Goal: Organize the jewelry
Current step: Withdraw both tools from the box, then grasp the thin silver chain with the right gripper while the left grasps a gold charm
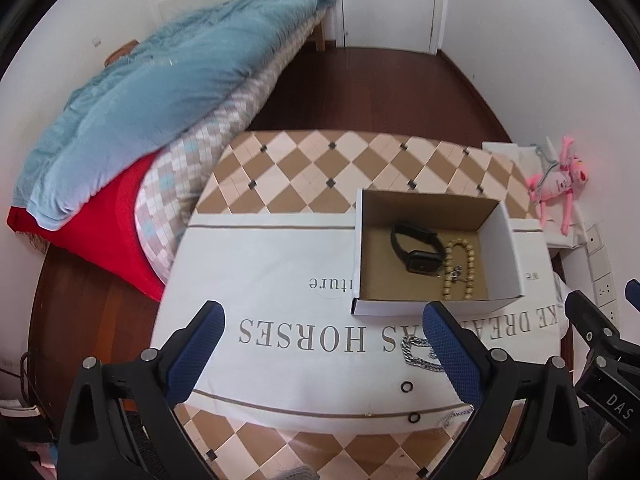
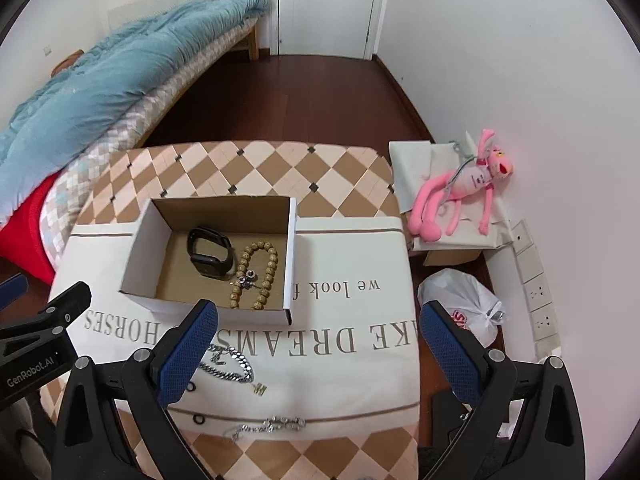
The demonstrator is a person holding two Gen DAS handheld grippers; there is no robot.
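two hand-held grippers, left (image 1: 324, 344) and right (image 2: 320, 344), are held wide open and empty above the table (image 2: 344, 176); a watch (image 2: 210, 252) and beads (image 2: 256, 276) are seen inside the box (image 2: 142, 240), a silver chain (image 2: 230, 364) before it.

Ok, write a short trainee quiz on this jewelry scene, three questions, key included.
1. True or false: the black watch lies inside the cardboard box.
2. Which piece lies nearest the table's front edge: A) bead bracelet B) thin silver bracelet C) silver chain?
3. Fill in: both the left hand-held gripper and the right hand-held gripper are ____ and hold nothing.

Key: 1 true; 2 B; 3 open.
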